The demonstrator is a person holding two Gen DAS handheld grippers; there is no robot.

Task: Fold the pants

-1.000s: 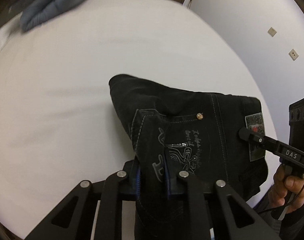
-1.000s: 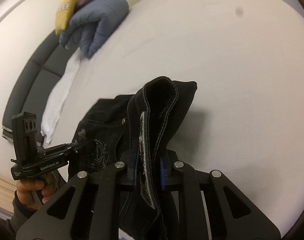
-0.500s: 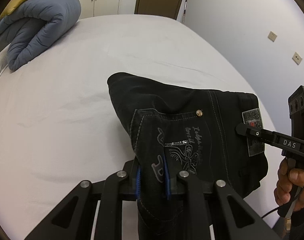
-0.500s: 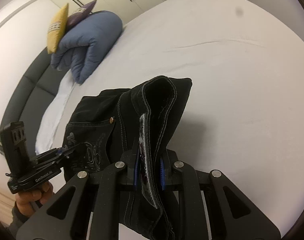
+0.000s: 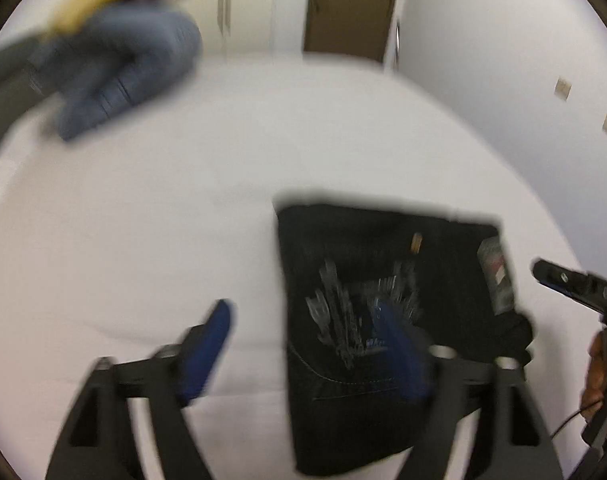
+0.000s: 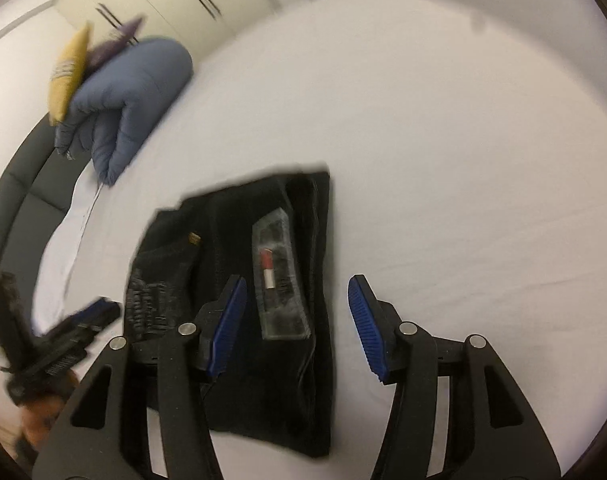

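The black pants lie folded in a flat rectangle on the white bed; they also show in the right wrist view, with a grey waistband label facing up. My left gripper is open above the fold's left edge, its right pad over the printed back pocket. My right gripper is open and straddles the fold's right edge. Neither holds cloth. The right gripper also shows at the right of the left wrist view.
A rolled blue duvet with a yellow cushion lies at the head of the bed. A dark headboard curves on the left. A white wall with sockets runs close on the right, a brown door beyond.
Both grippers have opened and let go of the pants, which dropped flat onto the bed. Both grippers have lifted back a little; the views are motion-blurred.
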